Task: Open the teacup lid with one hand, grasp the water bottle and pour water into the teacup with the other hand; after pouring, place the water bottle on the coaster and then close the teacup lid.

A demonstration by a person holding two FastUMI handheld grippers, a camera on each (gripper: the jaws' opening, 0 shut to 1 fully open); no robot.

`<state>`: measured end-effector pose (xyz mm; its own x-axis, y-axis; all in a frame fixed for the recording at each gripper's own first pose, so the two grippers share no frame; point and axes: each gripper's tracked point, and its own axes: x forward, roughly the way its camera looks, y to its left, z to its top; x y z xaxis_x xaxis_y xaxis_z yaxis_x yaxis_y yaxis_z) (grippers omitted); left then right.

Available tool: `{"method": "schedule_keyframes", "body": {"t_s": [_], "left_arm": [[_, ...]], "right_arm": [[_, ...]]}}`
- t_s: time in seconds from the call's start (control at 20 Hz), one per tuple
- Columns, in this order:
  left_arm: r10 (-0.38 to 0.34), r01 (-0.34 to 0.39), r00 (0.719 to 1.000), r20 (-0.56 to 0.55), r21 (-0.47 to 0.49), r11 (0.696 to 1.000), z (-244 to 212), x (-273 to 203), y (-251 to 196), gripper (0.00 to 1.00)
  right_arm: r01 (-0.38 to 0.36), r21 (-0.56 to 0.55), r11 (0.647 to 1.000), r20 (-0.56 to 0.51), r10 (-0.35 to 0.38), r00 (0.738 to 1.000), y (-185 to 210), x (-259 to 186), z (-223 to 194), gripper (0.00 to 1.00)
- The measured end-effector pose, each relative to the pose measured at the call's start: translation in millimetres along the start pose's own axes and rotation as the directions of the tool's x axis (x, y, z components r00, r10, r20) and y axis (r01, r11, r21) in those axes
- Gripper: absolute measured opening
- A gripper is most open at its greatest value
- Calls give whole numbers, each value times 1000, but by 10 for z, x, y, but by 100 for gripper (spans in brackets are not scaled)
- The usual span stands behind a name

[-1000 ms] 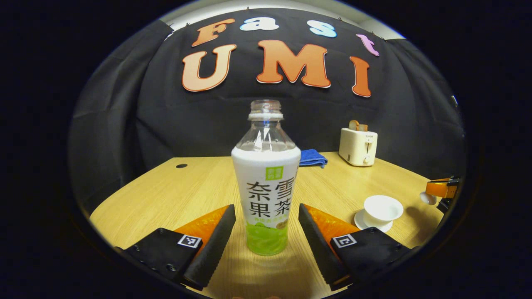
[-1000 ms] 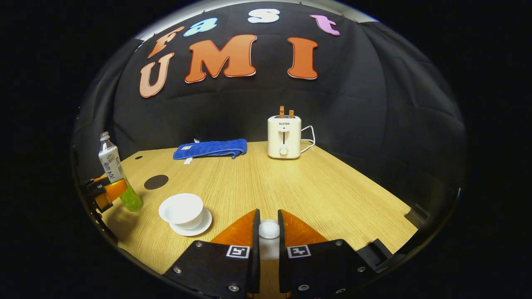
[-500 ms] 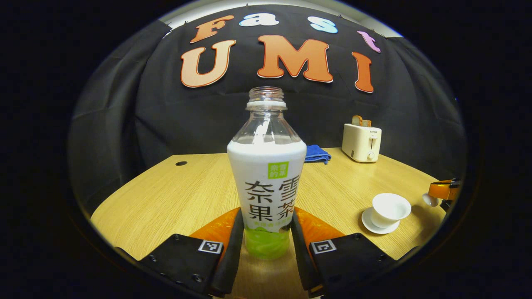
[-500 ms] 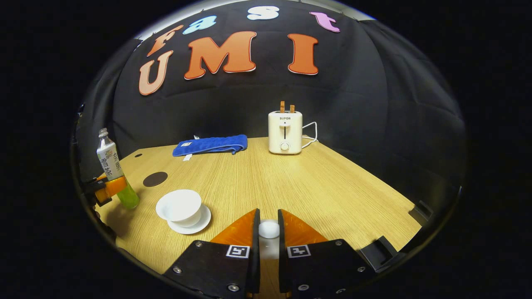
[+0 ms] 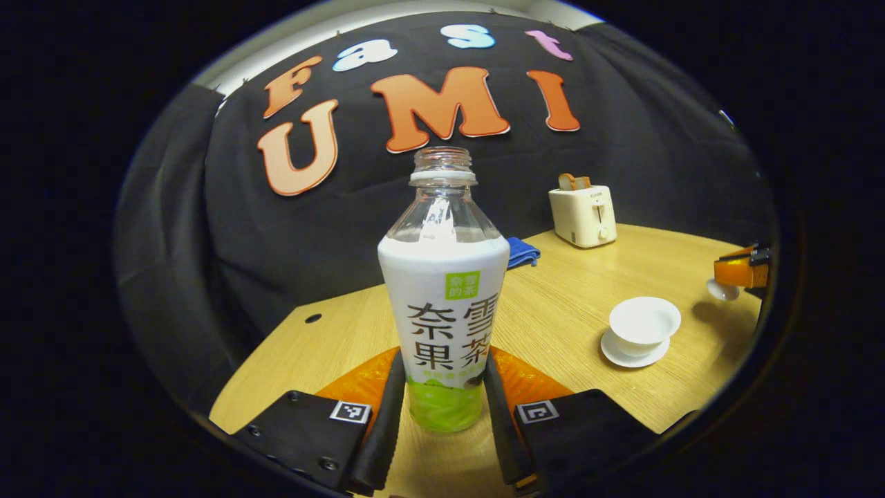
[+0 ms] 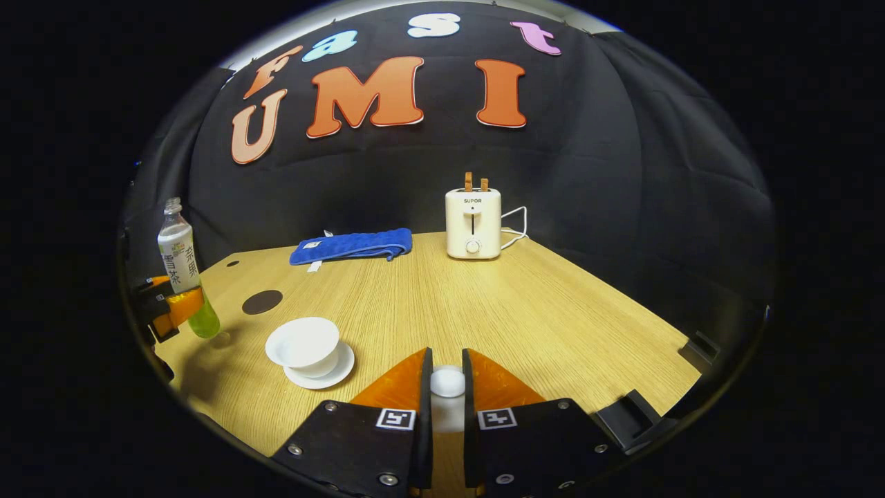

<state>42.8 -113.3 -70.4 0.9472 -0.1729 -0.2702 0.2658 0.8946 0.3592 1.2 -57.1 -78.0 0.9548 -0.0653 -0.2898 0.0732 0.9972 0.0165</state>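
Left gripper (image 5: 438, 404) clamped on the uncapped clear plastic water bottle (image 5: 442, 290) near the wooden table's (image 6: 484, 311) left edge, right gripper (image 6: 443, 408) pinching the white teacup lid (image 6: 447, 382), lidless white teacup (image 6: 304, 344) on its saucer between them.

The bottle (image 5: 443, 290) is seen as clear at the neck, wrapped in a white label with dark characters and a small green square, and green at the base. The teacup (image 5: 644, 321) and its saucer (image 5: 626, 354) are shown in plain white, as is the lid (image 6: 447, 382). A light wood grain of fine parallel lines is carried by the table (image 6: 484, 311). The coaster (image 6: 262, 301) is rendered as a dark brown disc. The towel (image 6: 350, 246) is coloured deep blue with a quilted texture. The toaster (image 6: 472, 224) is cream, with brown toast (image 6: 476, 184) in its slots and a white cord (image 6: 515, 225).
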Motion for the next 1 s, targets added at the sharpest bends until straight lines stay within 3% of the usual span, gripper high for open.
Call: {"method": "schedule_keyframes", "body": {"t_s": [0.25,0.55,0.7,0.85,0.9,1.0], "left_arm": [[-45,50,999,-27,211,976,56,18,-158,61],[-102,119,993,-61,446,887,113,90,-406,62],[-118,140,990,-74,561,816,141,112,-500,61],[-85,92,995,-47,736,670,152,125,-490,62],[-91,111,994,-68,764,635,85,143,-517,62],[-116,173,985,-129,780,601,-43,202,-591,60]], "right_arm": [[5,14,1000,12,-5,1000,-49,-72,21,18],[18,33,999,12,-19,1000,-168,-128,-3,18],[24,43,999,12,-24,1000,-220,-136,-13,18],[27,53,998,8,-27,1000,-255,-134,-32,18],[27,58,998,7,-27,1000,-267,-132,-38,18],[28,64,998,4,-29,1000,-286,-130,-60,18]]}}
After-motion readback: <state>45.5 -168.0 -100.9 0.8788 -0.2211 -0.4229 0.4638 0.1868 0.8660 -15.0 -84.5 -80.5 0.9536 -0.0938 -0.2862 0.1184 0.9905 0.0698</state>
